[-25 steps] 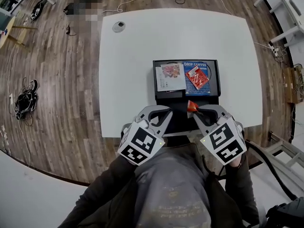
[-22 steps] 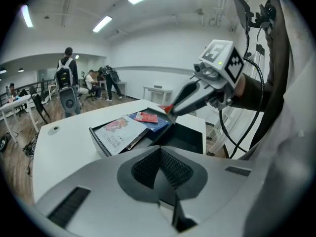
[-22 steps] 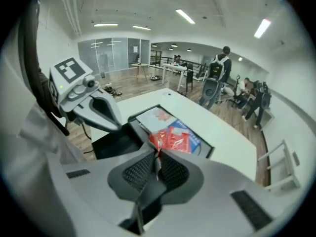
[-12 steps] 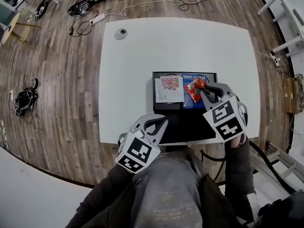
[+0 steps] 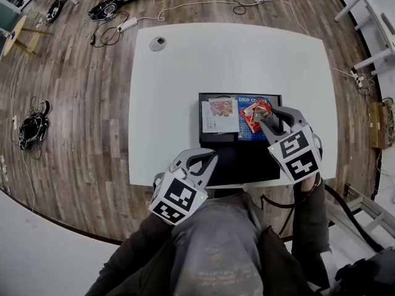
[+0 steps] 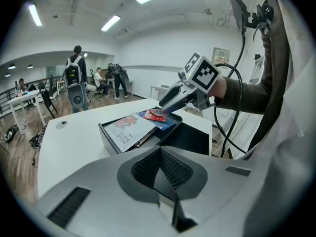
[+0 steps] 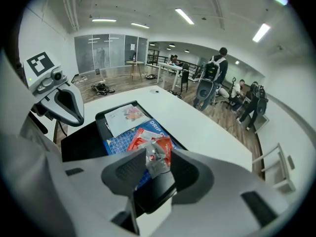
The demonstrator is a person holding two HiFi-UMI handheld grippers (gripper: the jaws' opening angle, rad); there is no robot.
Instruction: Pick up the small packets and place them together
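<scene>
- The right claw point(image 5: 263, 117) point(image 7: 156, 163) pinches a small red packet point(image 7: 158, 153) by its clear crimped end; the packet stands up between the two jaws.
- This claw is reached forward over the far right part of a black box point(image 5: 200, 119). Its tips point away from the person and slightly left, and its marker cube point(image 5: 295, 154) faces up.
- From the left claw's camera, the right claw point(image 6: 168, 102) slants downward, with its tips just over the box's contents.
- The dark sleeve point(image 5: 308, 217) of the right arm runs straight back from that claw to the body.
- Directly below the held packet, a second red packet point(image 5: 250, 119) point(image 7: 136, 141) lies flat on a blue coffee pack point(image 5: 247, 101) inside the box. Whether the two packets touch cannot be told.
- A white leaflet point(image 5: 220, 115) lies in the left half of the box, beside the blue pack.
- The left claw point(image 5: 202, 159) point(image 6: 160, 174) has its jaws pressed together with nothing between them.
- It is held low and close to the body at the near edge of the white table point(image 5: 228, 54), just beside the box's near left corner, tips angled forward and right.
- The two claws are well apart.
</scene>
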